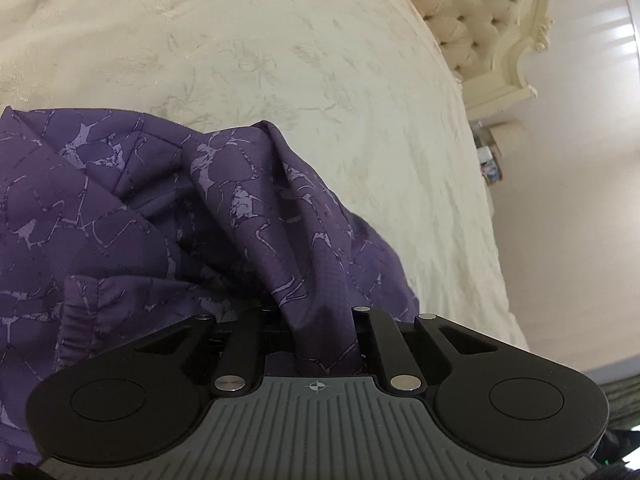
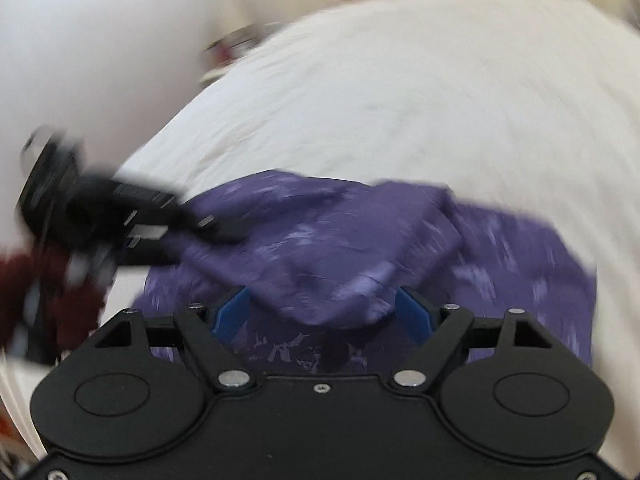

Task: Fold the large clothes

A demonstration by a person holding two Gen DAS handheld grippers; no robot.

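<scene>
A purple patterned garment (image 1: 160, 216) lies bunched on a cream bedspread (image 1: 304, 56). My left gripper (image 1: 320, 320) is shut on a fold of the garment, which rises out from between its black fingers. In the blurred right wrist view the same garment (image 2: 360, 248) lies in front of my right gripper (image 2: 326, 304), whose blue fingers (image 2: 412, 312) stand wide apart around a raised fold without pinching it. The left gripper also shows in the right wrist view (image 2: 216, 224), at the left, gripping the garment's edge.
A tufted cream headboard (image 1: 480, 12) stands at the far end of the bed. A bedside stand with small items (image 1: 488, 156) is by the pale wall. The bed's edge runs down the right side of the left wrist view. A dark red sleeve (image 2: 24, 292) shows at left.
</scene>
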